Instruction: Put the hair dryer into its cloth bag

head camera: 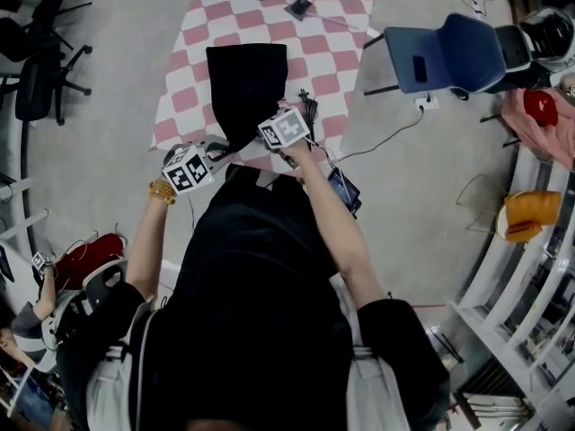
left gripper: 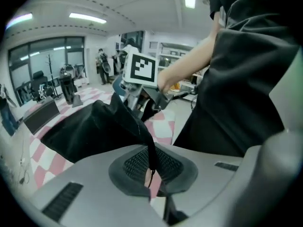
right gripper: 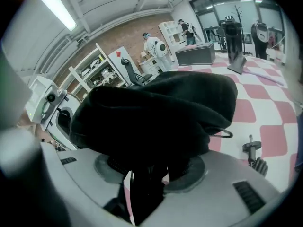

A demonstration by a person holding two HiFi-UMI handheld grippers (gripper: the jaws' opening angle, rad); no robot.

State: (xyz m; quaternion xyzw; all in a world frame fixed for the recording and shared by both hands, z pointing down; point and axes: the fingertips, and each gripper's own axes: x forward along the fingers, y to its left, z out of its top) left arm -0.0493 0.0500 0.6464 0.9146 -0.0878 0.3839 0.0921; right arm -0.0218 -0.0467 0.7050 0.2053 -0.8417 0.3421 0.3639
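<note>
Gripping one black cloth bag (head camera: pixel 244 83) that lies on a pink-and-white checked cloth (head camera: pixel 328 48), two tongs share the load. The left tongs (left gripper: pixel 150 169) are pinched tight on a thin fold of its soft edge. The right tongs (right gripper: pixel 147 167), set wider, clamp a thick bunched wad. One black cord (head camera: pixel 310 110) with a metal-pronged plug (right gripper: pixel 252 148) lies just beside the bag. The hair dryer cannot be made out.

Black cloth bag (head camera: pixel 244 83), lengthwise on pink-checked mat (head camera: pixel 334 54), near end raised.

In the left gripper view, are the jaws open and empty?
No, the left gripper has its jaws closed on a thin edge of the bag.
</note>
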